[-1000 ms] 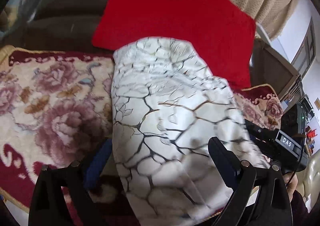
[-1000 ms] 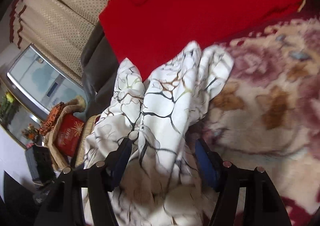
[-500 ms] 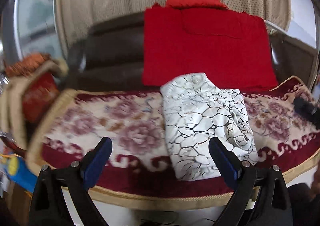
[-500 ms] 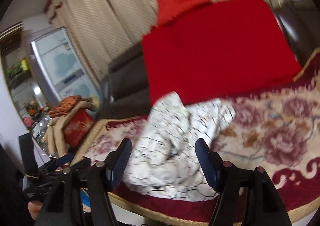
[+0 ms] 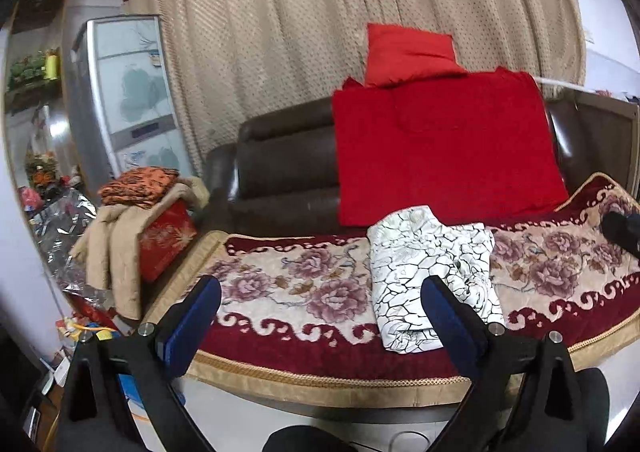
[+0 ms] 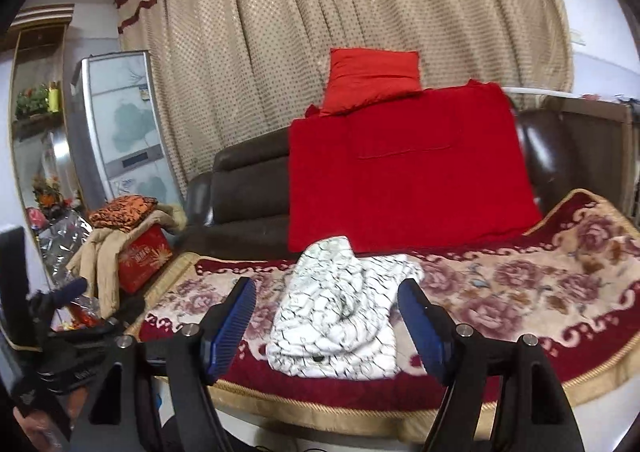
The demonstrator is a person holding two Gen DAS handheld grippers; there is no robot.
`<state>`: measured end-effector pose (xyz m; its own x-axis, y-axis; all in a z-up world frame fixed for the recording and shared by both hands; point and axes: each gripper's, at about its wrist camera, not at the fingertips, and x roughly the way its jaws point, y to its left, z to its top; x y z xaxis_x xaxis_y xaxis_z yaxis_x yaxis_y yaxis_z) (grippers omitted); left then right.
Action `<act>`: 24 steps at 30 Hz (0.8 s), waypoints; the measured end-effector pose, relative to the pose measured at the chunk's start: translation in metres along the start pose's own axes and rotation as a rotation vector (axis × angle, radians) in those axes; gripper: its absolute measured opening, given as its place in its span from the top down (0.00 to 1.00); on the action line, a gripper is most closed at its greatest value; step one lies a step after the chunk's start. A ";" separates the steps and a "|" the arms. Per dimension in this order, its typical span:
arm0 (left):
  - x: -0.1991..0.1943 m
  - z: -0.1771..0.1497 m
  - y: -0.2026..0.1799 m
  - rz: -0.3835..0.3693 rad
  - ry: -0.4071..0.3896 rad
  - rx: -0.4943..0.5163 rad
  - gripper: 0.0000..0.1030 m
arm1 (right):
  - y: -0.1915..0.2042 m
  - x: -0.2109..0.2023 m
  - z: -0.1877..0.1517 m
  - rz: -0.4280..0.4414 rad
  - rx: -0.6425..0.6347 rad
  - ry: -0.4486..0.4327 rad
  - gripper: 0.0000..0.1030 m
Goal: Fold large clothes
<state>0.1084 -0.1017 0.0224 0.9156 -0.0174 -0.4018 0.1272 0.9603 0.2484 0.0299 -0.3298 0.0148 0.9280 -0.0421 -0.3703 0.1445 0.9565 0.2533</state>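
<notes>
A white garment with a dark crackle print [image 5: 430,276] [image 6: 340,312] lies folded into a bundle on the floral sofa cover [image 5: 304,292] [image 6: 520,292]. My left gripper [image 5: 320,300] hangs open in front of the sofa, well back from the bundle, nothing between its blue pads. My right gripper [image 6: 326,304] is also back from the sofa and above its front edge; its jaws are opening and hold nothing. The left gripper's body [image 6: 44,336] shows at the left edge of the right wrist view. The right gripper's tip [image 5: 620,230] shows at the right edge of the left wrist view.
A red blanket [image 5: 440,148] [image 6: 404,168] hangs over the brown sofa back, with a red cushion [image 5: 408,52] on top. A red box [image 5: 164,240] with beige and orange clothes piled on it stands left of the sofa. A fridge [image 5: 124,92] and curtains are behind.
Both grippers pulled back and up from the garment, which was between their fingers and now lies alone on the sofa. The view went from close on the cloth to the whole sofa.
</notes>
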 end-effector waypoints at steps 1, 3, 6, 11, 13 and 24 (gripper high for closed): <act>-0.006 0.000 0.002 0.003 -0.001 -0.003 0.03 | 0.002 -0.005 -0.001 -0.009 0.004 0.005 0.25; -0.015 -0.002 0.003 -0.001 0.000 0.002 0.03 | 0.009 -0.018 -0.005 -0.038 0.006 0.023 0.25; -0.030 -0.006 0.007 0.012 -0.007 0.016 0.03 | 0.023 -0.034 -0.013 -0.051 0.003 0.027 0.25; -0.046 -0.013 0.017 -0.001 0.001 0.013 0.03 | 0.043 -0.048 -0.017 -0.049 -0.014 0.026 0.25; -0.052 -0.015 0.024 -0.005 0.003 0.005 0.03 | 0.048 -0.053 -0.016 -0.052 -0.016 0.012 0.25; -0.078 -0.018 0.048 0.027 -0.045 -0.018 0.03 | 0.073 -0.062 -0.015 -0.049 -0.029 0.014 0.25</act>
<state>0.0364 -0.0493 0.0496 0.9348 -0.0036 -0.3552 0.0960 0.9653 0.2428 -0.0218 -0.2531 0.0431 0.9150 -0.0853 -0.3944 0.1796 0.9614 0.2085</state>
